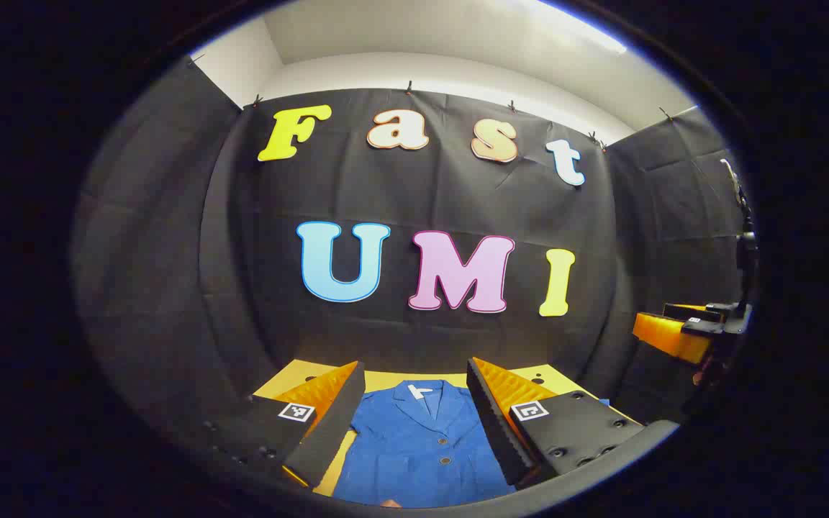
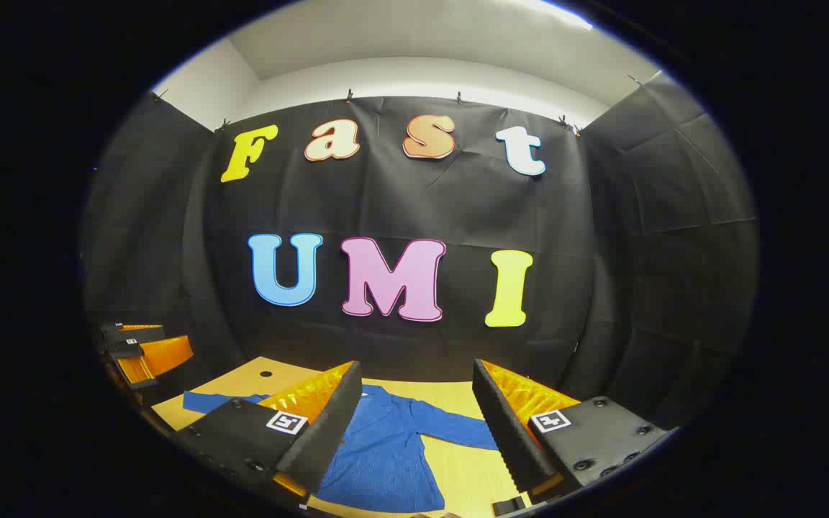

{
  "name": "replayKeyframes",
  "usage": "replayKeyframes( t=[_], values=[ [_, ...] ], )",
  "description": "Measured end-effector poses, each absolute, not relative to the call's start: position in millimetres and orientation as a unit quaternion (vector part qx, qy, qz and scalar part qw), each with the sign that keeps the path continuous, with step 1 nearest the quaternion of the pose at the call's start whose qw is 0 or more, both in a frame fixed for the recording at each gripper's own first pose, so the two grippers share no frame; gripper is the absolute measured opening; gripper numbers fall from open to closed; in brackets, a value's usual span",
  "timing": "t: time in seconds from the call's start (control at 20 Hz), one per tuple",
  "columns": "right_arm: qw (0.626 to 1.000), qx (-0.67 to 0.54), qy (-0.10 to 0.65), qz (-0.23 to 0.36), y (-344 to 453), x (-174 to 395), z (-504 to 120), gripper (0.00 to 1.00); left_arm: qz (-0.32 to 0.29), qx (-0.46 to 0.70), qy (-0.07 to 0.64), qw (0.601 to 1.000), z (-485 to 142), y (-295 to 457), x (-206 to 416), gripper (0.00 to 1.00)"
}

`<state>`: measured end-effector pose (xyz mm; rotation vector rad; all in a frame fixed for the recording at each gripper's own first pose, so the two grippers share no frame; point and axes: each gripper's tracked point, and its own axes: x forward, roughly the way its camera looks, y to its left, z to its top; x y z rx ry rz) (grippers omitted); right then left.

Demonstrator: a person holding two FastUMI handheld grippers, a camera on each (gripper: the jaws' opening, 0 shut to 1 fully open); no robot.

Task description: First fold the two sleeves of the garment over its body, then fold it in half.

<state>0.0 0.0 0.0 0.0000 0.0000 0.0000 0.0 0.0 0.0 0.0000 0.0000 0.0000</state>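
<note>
Lay low-centre, collar far: blue buttoned cloth jacket (image 1: 422, 446) between parted left gripper (image 1: 414, 424); sleeve (image 2: 450, 430) lower-centre before right gripper (image 2: 414, 432), likewise parted.

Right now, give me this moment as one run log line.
blue jacket: flat on table, sleeves unfolded | left gripper: open, above | right gripper: open, above

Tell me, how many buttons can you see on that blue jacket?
2 buttons on the blue jacket in the left gripper view: one mid-chest, one just below it. More may be hidden lower down.
</note>
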Motion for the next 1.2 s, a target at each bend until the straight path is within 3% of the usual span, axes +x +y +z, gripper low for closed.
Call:
replayKeyframes(
  t=[0.55,0.6,0.65,0.9,1.2],
  values=[
    [1.0,-0.013,-0.005,-0.008,0,-3,-2,0.93,0.023,-0.002,-0.007,1.0,3,13,-17,0.8],
    [1.0,-0.013,-0.006,-0.007,1,-4,0,0.96,0.025,-0.002,-0.01,1.0,6,15,-18,0.8],
    [1.0,-0.011,-0.006,-0.008,2,-4,1,0.93,0.029,0.001,-0.012,1.0,6,17,-18,0.81],
    [1.0,-0.009,-0.004,-0.012,-2,-7,0,0.96,0.031,0.0,-0.015,0.999,8,18,-19,0.79],
    [1.0,-0.016,0.001,-0.024,-11,-11,-5,0.93,0.028,-0.007,-0.012,1.0,3,17,-24,0.81]
  ],
)
